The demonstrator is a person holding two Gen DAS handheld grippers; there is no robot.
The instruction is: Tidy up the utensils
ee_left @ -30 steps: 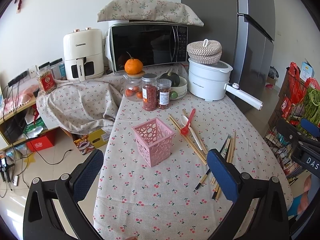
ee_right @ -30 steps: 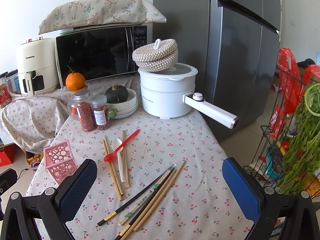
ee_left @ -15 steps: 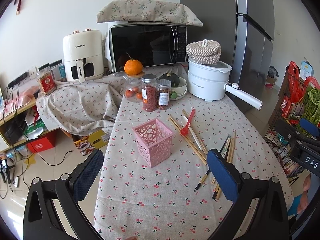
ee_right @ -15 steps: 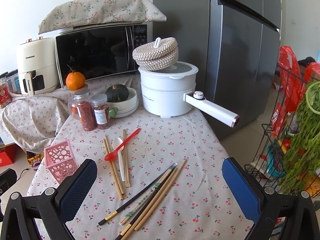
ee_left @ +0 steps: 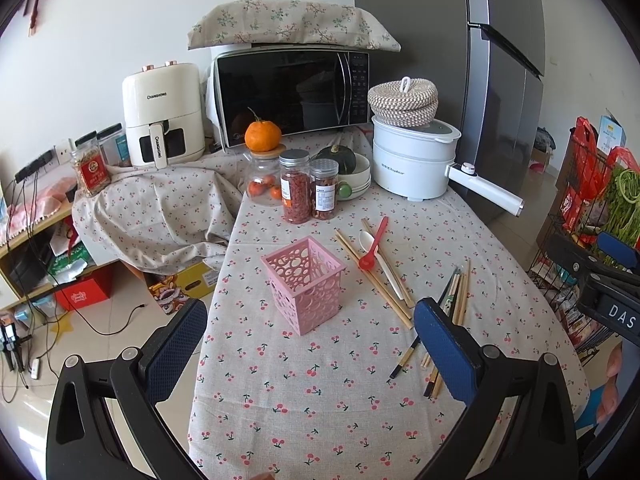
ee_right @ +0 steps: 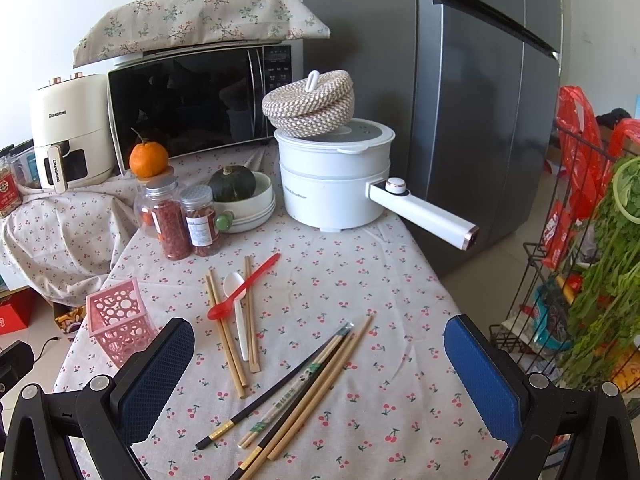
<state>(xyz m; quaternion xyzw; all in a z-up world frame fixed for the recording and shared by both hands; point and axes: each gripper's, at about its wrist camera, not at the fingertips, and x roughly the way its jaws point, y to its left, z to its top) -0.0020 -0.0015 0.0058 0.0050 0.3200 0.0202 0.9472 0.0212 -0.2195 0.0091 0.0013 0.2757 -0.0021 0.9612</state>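
A pink perforated utensil holder (ee_left: 304, 283) stands empty on the cherry-print tablecloth; it also shows in the right wrist view (ee_right: 116, 322). To its right lie a red spoon (ee_left: 373, 243) (ee_right: 244, 286) across a white spoon (ee_left: 385, 267) (ee_right: 239, 318) and bamboo chopsticks (ee_left: 372, 278) (ee_right: 230, 334). A second bundle of dark and bamboo chopsticks (ee_right: 296, 388) (ee_left: 452, 300) lies nearer. My left gripper (ee_left: 310, 354) is open and empty, in front of the holder. My right gripper (ee_right: 320, 376) is open and empty, above the near chopstick bundle.
Two spice jars (ee_left: 308, 190), a glass jar with an orange (ee_left: 263, 136) on top, a bowl with a squash (ee_right: 240, 196) and a white electric pot (ee_right: 340, 176) with a long handle stand at the back. A wire rack with greens (ee_right: 600, 260) is at the right.
Both views have shifted very slightly; the right gripper has edged a little forward. Nothing on the table has moved.
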